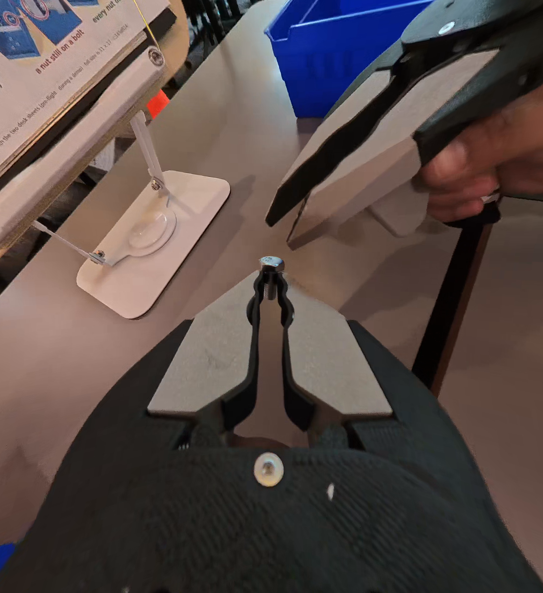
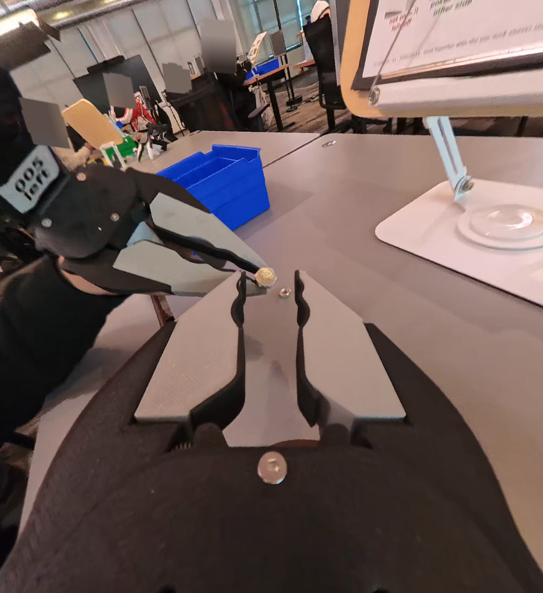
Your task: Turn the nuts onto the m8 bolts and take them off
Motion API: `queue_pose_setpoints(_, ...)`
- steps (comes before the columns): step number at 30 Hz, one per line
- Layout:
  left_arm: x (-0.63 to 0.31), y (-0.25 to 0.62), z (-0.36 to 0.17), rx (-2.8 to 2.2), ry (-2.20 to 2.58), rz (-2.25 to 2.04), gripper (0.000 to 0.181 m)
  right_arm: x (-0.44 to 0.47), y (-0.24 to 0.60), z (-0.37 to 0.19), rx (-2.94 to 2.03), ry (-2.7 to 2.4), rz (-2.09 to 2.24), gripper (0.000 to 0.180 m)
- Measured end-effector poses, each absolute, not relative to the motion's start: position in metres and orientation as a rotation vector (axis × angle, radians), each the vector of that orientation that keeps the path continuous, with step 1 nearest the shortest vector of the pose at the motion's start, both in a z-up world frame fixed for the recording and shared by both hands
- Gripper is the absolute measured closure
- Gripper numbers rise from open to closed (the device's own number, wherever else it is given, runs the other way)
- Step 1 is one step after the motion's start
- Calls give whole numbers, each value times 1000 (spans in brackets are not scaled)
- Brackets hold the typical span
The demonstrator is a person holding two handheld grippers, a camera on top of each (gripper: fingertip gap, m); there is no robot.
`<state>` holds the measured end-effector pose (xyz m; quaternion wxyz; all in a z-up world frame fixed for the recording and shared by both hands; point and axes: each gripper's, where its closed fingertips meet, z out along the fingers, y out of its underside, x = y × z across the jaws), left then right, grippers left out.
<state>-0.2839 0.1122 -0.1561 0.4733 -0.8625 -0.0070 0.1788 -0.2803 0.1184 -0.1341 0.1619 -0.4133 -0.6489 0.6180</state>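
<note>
My left gripper (image 1: 270,278) is shut on a silver hex-head bolt (image 1: 272,268), gripping its threaded shank with the head sticking out past the fingertips. The same bolt (image 2: 265,276) and the left gripper (image 2: 250,272) show in the right wrist view, held above the grey table (image 2: 376,321). A small silver nut (image 2: 284,292) lies on the table just beyond the bolt head. My right gripper (image 2: 268,282) is open and empty, its fingertips on either side of the nut and a little short of it. In the left wrist view the right gripper (image 1: 283,224) hovers above and beyond the bolt.
A blue plastic bin (image 2: 231,183) stands on the table beyond the left gripper; it also shows in the left wrist view (image 1: 321,54). A white stand (image 1: 154,244) holding an instruction sheet sits to the side, its base (image 2: 456,231) at the right. People and desks are in the background.
</note>
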Motion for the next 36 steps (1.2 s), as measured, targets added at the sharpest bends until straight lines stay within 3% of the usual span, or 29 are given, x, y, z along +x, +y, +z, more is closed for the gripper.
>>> queue_pose_setpoints(9,-284,103,-165,-2106,-5,456,176,-286,106,-158,-1219,-1938,1698,143)
queue_pose_setpoints(17,-279,103,-164,-2114,32,505,176,-281,97,-150,-1278,-1913,1960,148)
queue_pose_setpoints(20,-277,105,-166,-2107,54,496,176,-281,96,-153,-1261,-1934,1937,167)
queue_pose_setpoints(25,-277,106,-164,-2099,47,513,176,-281,96,-152,-1281,-1922,1966,166)
queue_pose_setpoints(28,-278,106,-165,-2106,48,523,176,-284,100,-157,-1313,-1920,1927,157)
queue_pose_setpoints(30,-278,107,-167,-2107,66,539,176,-281,97,-156,-1297,-1940,1949,166)
queue_pose_setpoints(36,-278,107,-166,-2082,64,523,176,-281,98,-156,-1288,-1939,1911,167)
